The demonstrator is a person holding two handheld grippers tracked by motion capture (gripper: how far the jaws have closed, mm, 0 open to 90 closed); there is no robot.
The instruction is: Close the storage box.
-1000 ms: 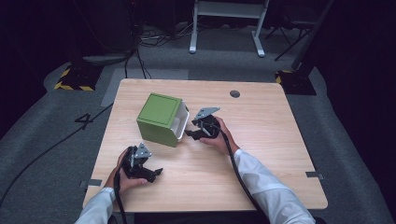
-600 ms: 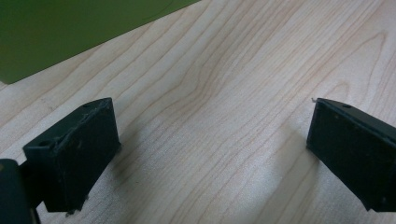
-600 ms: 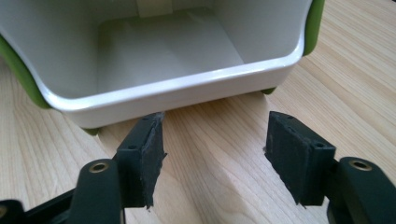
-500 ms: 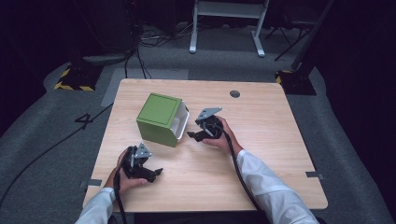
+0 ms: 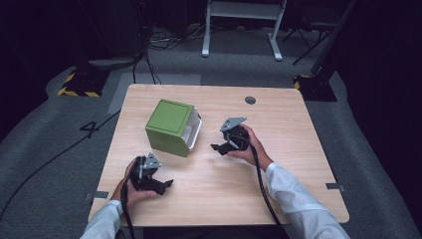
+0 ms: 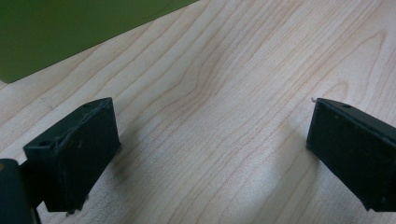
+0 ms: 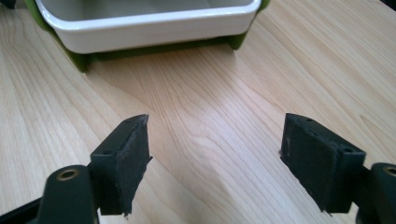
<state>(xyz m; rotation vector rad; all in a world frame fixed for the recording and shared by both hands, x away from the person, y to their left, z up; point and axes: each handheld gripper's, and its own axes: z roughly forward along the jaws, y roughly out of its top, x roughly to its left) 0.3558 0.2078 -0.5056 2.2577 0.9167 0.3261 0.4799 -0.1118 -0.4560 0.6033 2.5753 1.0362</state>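
Both grippers stand open and hold nothing beside a green box on a wooden table.

From the high view, the right gripper (image 5: 217,148) sits just right of the green box (image 5: 169,125), apart from its white rim, its jaws having just been opening with nothing between them; the left gripper (image 5: 167,185) rests near the box's front on the pale, grained table (image 5: 278,169). In the left gripper view, matte black blocky jaws stand wide over bare wood, the box's smooth green wall (image 6: 70,32) ahead at left. In the right gripper view, rough-padded jaws stand apart, the glossy white inner tub (image 7: 149,25) straight ahead, untouched.
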